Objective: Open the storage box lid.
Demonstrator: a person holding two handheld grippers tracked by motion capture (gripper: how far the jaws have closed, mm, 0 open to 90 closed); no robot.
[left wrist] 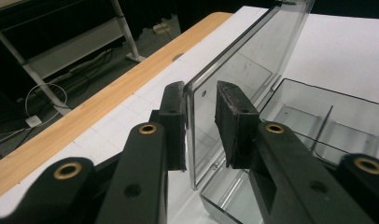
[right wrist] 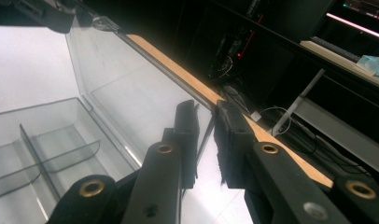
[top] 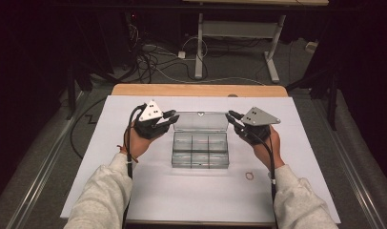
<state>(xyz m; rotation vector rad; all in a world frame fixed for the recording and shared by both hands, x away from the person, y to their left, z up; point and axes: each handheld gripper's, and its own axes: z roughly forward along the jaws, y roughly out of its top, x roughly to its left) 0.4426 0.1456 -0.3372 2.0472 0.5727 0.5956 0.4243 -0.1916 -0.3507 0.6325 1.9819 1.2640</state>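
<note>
A clear plastic compartment box (top: pixel 200 150) sits mid-table on a white sheet, its lid (top: pixel 201 121) raised almost upright at the back. My left gripper (top: pixel 174 116) is at the lid's left end and my right gripper (top: pixel 231 116) at its right end. In the left gripper view the lid (left wrist: pixel 243 60) runs edge-on between the pads of the gripper (left wrist: pixel 201 116), which close on its rim above the box's divided tray (left wrist: pixel 318 126). In the right gripper view the lid's (right wrist: pixel 131 84) edge is pinched in the narrow gap of the gripper (right wrist: pixel 207 126), with the compartments (right wrist: pixel 38 140) to the left.
A small rubber-band ring (top: pixel 249 176) lies on the white sheet (top: pixel 191 191) to the front right of the box. The table's wooden back edge (top: pixel 198 89) is just behind the lid. Beyond it are floor cables (top: pixel 148 59) and a desk frame (top: pixel 239 33).
</note>
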